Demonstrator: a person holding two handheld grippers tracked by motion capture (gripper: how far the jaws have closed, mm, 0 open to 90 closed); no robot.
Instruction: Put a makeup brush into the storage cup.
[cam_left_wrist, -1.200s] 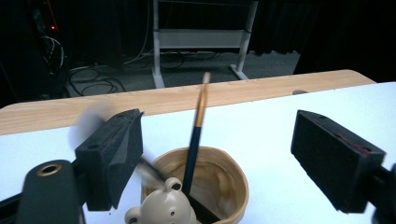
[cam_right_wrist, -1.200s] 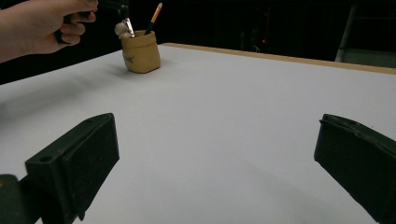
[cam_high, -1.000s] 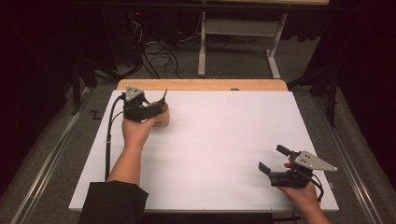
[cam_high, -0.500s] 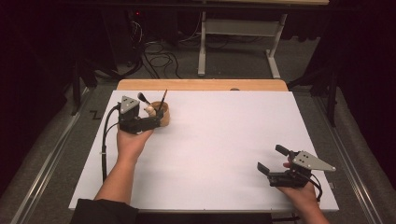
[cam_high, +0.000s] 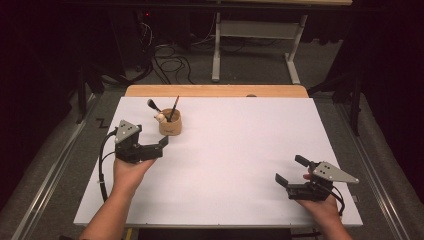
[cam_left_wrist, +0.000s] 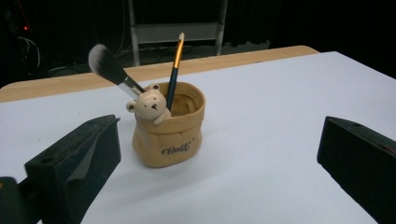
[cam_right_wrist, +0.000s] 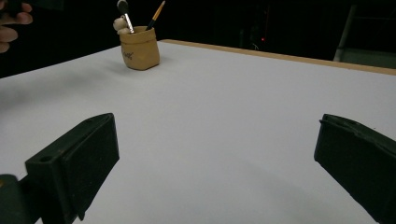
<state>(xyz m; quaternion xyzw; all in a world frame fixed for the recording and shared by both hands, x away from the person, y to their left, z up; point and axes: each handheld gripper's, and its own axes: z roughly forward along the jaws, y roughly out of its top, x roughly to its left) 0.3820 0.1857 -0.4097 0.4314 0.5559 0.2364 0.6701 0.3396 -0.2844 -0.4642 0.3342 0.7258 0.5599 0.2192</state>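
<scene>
— What's different with the left gripper (cam_high: 161, 145) now?

— A second ago it sat around the brush pot (cam_high: 170, 123); now it is drawn back toward the person, and its jaws have just been opening. They stand wide, with nothing between them.

— So where's the pot?

— Just ahead of those jaws, a little left of the middle of the gap in the left gripper view, upright on the white table (cam_high: 240, 165). The fluffy brush (cam_left_wrist: 111, 68) and the thin brush (cam_left_wrist: 175, 65) lean in it, behind the little bear (cam_left_wrist: 148, 105).

— Meaning?

— I'd judge the pot is set down and let go.

— And the right gripper (cam_high: 290, 171)?

— In the same place as before, jaws wide, nothing in them, the pot well ahead of them.
</scene>
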